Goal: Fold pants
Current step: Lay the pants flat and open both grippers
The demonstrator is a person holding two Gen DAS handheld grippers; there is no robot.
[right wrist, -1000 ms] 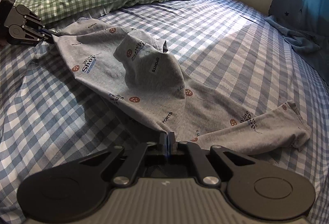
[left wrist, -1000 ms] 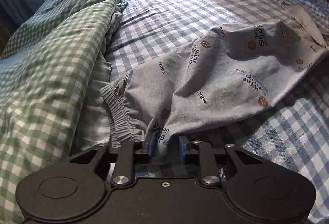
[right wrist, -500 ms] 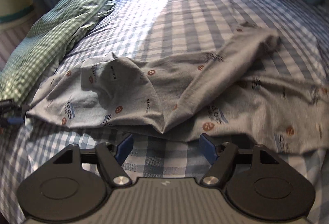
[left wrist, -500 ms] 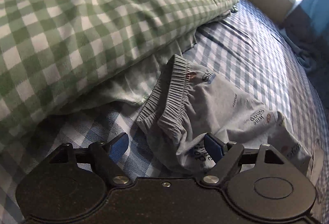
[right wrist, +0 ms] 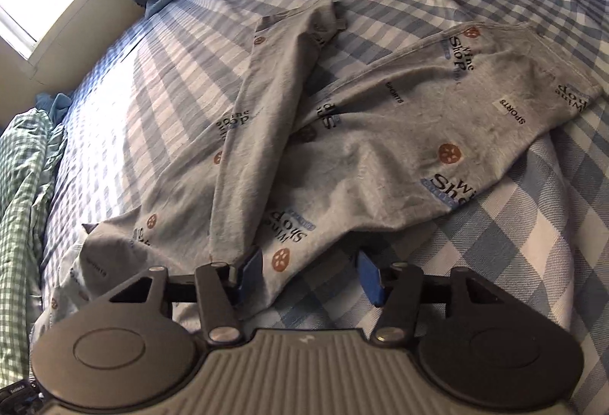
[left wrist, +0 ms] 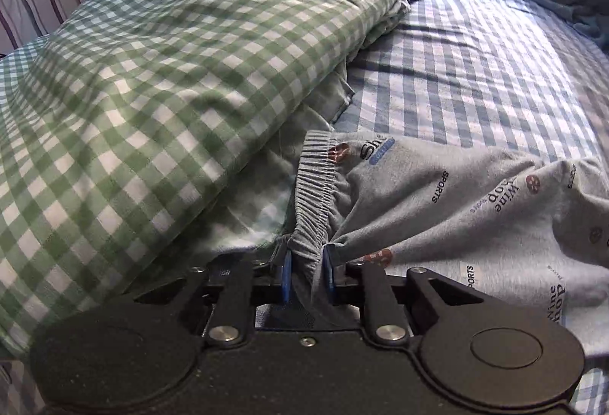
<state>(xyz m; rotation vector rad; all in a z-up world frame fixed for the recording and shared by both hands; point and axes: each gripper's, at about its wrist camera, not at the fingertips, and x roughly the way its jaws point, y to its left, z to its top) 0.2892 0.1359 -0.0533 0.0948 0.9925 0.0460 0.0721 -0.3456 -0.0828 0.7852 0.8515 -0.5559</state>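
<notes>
Grey printed cotton pants (right wrist: pixel 342 133) lie rumpled across the blue-and-white checked bed sheet (right wrist: pixel 514 224), one leg thrown over the other toward the far side. The left tongs (left wrist: pixel 306 272) are pinched onto the ribbed elastic waistband (left wrist: pixel 314 186), with the fabric bunched between the blue pads (left wrist: pixel 286 274). That waistband sits right against the edge of the green-and-white gingham quilt (left wrist: pixel 171 72). The right tongs (right wrist: pixel 309 276) stand spread apart at the near edge of the pants, with the cloth lying between the blue fingers but not gripped.
</notes>
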